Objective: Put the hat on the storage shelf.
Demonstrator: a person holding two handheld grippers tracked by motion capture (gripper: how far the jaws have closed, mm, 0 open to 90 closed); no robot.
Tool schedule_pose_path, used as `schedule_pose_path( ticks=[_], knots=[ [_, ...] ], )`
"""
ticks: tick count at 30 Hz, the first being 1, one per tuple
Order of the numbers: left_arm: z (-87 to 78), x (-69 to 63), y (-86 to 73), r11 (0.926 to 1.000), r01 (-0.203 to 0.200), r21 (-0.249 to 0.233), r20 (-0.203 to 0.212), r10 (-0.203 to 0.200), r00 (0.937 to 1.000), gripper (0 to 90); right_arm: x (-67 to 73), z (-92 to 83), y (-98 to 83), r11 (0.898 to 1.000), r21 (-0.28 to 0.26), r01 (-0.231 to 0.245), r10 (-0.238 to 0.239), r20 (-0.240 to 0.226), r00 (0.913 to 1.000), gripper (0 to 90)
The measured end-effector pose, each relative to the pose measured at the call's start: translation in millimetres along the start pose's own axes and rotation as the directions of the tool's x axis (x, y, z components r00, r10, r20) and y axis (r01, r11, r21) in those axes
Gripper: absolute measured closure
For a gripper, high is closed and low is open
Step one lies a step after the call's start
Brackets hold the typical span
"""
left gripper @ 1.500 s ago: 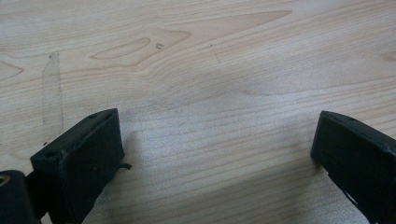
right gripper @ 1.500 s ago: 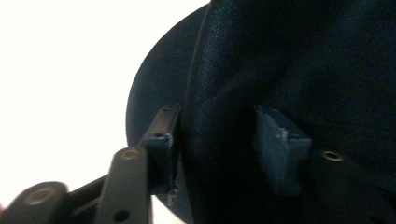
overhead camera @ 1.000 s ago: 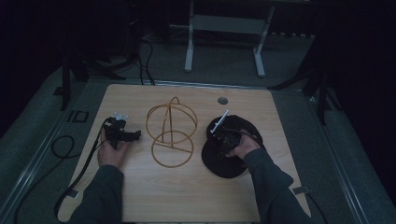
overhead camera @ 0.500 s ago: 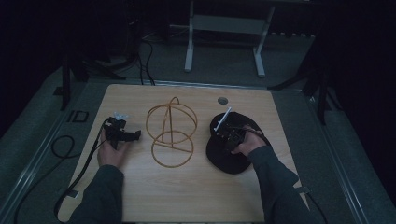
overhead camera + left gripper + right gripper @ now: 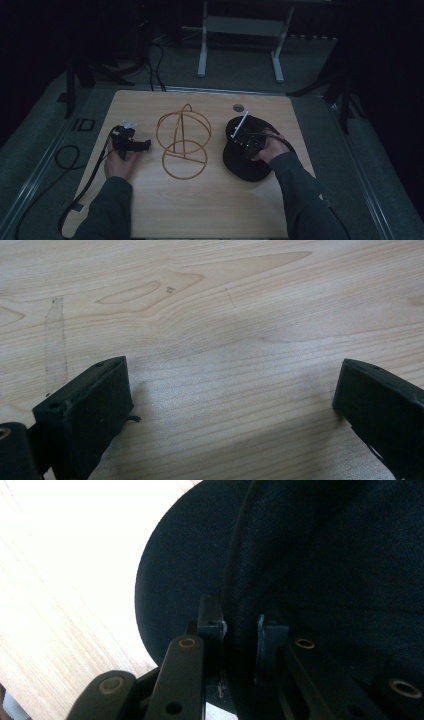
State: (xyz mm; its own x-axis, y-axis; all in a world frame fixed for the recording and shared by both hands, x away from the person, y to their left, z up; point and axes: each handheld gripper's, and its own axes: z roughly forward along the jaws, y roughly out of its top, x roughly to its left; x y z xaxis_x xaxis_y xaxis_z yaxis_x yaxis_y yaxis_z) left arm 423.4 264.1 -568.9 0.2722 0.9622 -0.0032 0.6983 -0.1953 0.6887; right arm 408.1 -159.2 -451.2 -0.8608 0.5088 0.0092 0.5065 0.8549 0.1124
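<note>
A black cap lies at the right of the wooden table. My right gripper is shut on it. In the right gripper view the two jaws pinch the dark fabric of the cap where brim and crown meet. A gold wire stand of hoops and a ring base rises in the middle of the table. My left gripper rests left of the stand, apart from it. In the left gripper view its jaws stand wide open over bare wood.
A small grey round grommet sits in the tabletop near its far edge. A black cable trails off the table's left side from the left gripper. Beyond the far edge, metal frame legs stand on the dark floor.
My right gripper has risen slightly with the cap in its grip, lifting that part of the cap. The left hand has stayed put.
</note>
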Motion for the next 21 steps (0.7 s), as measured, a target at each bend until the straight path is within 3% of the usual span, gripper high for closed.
schedule_pose_path(
  ticks=[9, 15, 21],
  knots=[
    [0.1, 0.0, 0.0, 1.0000, 0.000, 0.000, 0.001, 0.000, 1.0000, 1.9, -2.3, -15.0, -0.7, 1.000, -0.028, 0.013, -0.013, 0.004, 0.9999, 78.5],
    [0.0, 0.1, 0.2, 1.0000, -0.001, 0.001, 0.001, 0.001, 1.0000, 1.9, -1.9, -27.5, -1.5, 0.999, -0.042, 0.026, -0.024, 0.040, 0.9989, 78.5],
    [0.1, 0.0, 0.2, 1.0000, 0.000, 0.001, 0.001, 0.000, 1.0000, 1.9, -1.5, -37.0, -2.1, 0.998, -0.044, 0.038, -0.036, 0.046, 0.9983, 78.5]
  ],
)
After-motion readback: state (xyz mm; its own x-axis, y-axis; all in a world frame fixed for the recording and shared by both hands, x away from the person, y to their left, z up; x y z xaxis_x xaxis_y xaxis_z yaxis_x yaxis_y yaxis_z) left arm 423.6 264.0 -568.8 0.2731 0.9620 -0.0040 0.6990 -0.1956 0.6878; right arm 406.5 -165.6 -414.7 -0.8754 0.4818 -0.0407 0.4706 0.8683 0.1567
